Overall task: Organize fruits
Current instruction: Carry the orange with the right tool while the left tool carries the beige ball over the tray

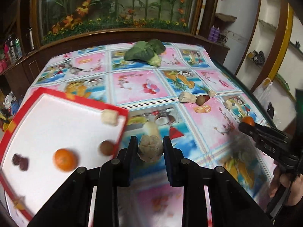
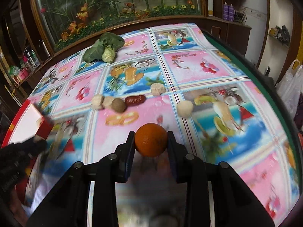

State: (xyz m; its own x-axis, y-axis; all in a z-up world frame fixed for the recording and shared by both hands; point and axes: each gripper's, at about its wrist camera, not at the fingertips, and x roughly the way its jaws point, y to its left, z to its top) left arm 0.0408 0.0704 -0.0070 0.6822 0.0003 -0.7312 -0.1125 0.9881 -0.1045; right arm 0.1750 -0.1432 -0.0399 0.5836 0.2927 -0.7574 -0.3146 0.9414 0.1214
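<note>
My left gripper (image 1: 150, 144) is shut on a pale lumpy round fruit (image 1: 150, 148), just right of the red-rimmed white tray (image 1: 47, 117). The tray holds an orange (image 1: 65, 159), a brown round fruit (image 1: 107, 147), a pale cube (image 1: 109, 117) and dark red dates (image 1: 20, 162). My right gripper (image 2: 151, 140) is shut on an orange (image 2: 151, 139) above the tablecloth; it also shows in the left wrist view (image 1: 248, 122). On the cloth lie pale chunks (image 2: 100, 102), a brown round fruit (image 2: 118, 105), a red date (image 2: 135, 100), a pale cube (image 2: 157, 89) and a white ball (image 2: 184, 109).
A leafy green vegetable (image 2: 103, 48) lies at the table's far side. The flowered tablecloth (image 2: 198, 66) covers the table; its green edge (image 2: 265, 87) runs along the right. A wooden cabinet with artificial plants (image 2: 117, 5) stands behind. A white plastic bag (image 2: 291, 83) hangs at right.
</note>
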